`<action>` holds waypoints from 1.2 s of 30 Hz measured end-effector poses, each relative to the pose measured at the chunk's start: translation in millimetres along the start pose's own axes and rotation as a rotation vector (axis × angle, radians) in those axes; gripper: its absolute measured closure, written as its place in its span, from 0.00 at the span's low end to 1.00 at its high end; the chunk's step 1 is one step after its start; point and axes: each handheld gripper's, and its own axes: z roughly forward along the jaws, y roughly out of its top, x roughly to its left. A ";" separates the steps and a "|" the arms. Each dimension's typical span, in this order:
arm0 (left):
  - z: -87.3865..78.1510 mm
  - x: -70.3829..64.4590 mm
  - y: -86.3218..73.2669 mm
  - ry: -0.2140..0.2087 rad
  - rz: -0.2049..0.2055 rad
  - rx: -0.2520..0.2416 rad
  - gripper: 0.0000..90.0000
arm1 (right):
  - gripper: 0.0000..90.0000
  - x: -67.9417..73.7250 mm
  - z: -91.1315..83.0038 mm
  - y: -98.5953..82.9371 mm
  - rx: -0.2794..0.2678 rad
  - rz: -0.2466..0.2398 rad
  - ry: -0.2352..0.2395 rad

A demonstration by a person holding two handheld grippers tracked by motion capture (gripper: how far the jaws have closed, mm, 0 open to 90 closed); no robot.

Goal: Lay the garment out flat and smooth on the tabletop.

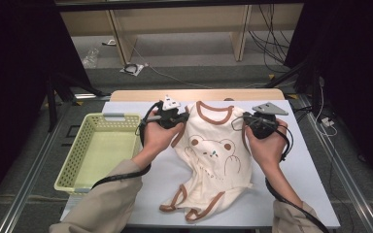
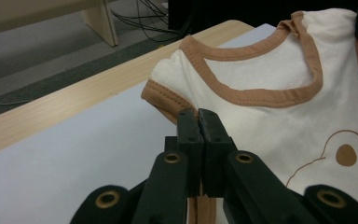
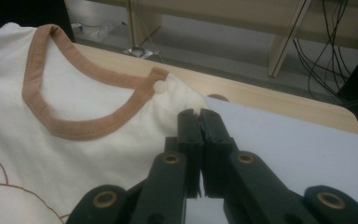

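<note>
Bodysuit (image 1: 212,155) lay spread on the white desk (image 1: 296,194), beside a yellow basket (image 1: 97,150).
The left gripper (image 2: 198,122) clenched its fingers on one brown-trimmed shoulder; the right gripper (image 3: 197,120) pinched the other shoulder near the snap.

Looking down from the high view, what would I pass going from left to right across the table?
Yellow basket → left gripper → cream bear bodysuit → right gripper.
</note>
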 end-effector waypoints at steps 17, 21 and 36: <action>42.8 40.0 12.4 0.184 -0.005 0.080 0.90 | 0.96 1.8 77.3 21.4 0.062 0.007 -0.018; 51.4 45.4 3.6 0.266 -0.020 0.156 0.54 | 0.86 7.4 101.8 13.7 0.187 -0.008 -0.005; 16.9 13.0 -37.7 0.078 0.066 0.278 0.53 | 0.80 28.0 50.8 -35.1 0.325 -0.055 0.159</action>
